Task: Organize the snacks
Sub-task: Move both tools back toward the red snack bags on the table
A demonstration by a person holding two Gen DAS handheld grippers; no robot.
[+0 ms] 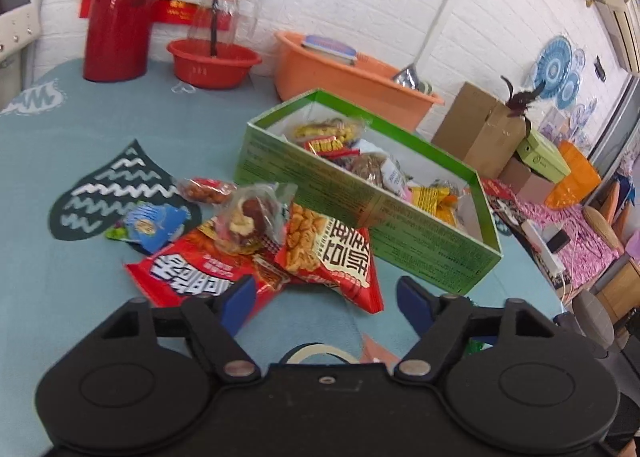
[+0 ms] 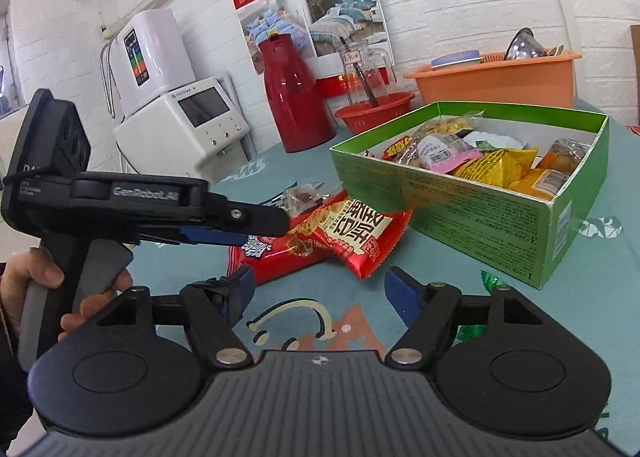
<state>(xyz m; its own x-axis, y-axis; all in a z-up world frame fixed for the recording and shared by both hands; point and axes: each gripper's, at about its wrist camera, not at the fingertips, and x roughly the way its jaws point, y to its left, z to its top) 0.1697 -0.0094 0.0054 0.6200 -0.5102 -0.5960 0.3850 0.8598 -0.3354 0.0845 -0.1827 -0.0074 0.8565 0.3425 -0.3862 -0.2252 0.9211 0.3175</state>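
Both tongs are empty with their blue-tipped fingers spread wide apart: the left gripper (image 1: 326,299) hovers low over a loose heap of snacks, and the right gripper (image 2: 318,289) waits just behind, over bare cloth. The left one seems poised to pinch the nearest packet, judging by how its fingers frame the pile. From the right wrist view, a person's hand (image 2: 44,281) grips the left tool's handle. The table (image 1: 60,161) wears a teal cloth, and toward its middle sits an open green box (image 1: 372,213), already partly filled with yellow, pink and red packets. Just beside the box's near wall lie two glossy red bags (image 1: 332,253) with bold white lettering, overlapping each other. A clear pouch of dark round sweets (image 1: 250,221) rests on top of them, with a small blue wrapper (image 1: 150,227) and a peanut packet (image 1: 206,190) nearby.
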